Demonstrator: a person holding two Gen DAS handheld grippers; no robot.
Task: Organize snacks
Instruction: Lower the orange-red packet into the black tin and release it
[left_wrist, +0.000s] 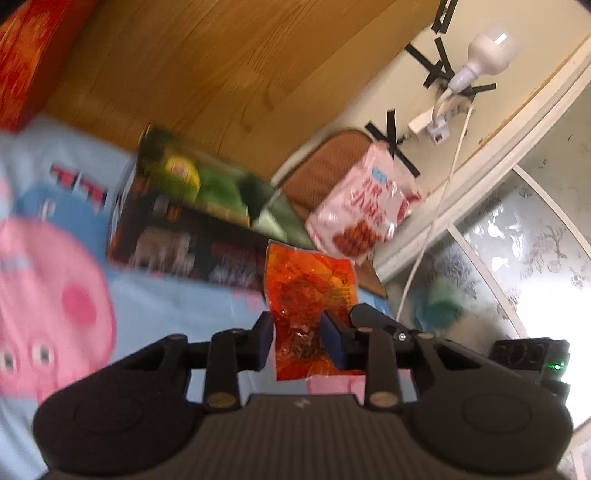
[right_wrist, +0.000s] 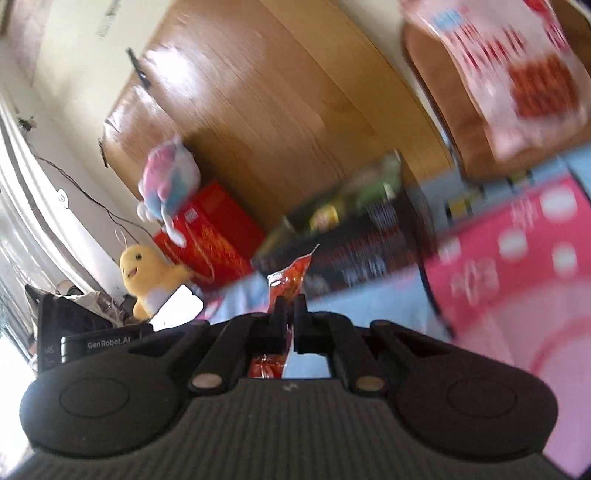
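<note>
The left gripper (left_wrist: 301, 341) is pinching a crinkly orange-red plastic snack packet (left_wrist: 310, 291) flat between its blue pads, the packet's long axis running straight out ahead. The right gripper (right_wrist: 290, 321) is clamping another thin red-orange packet (right_wrist: 291, 280) edge-on, jaws nearly together. Both are pointing toward the open dark cardboard box (left_wrist: 192, 221) lying just beyond on the blue cartoon bedsheet (left_wrist: 184, 306), probably the drop spot.

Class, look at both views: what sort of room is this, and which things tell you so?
Probably a bedroom, likely a child's: a cartoon-pig bedsheet, plush toys by a wooden headboard, and a taped-up wall lamp.
</note>
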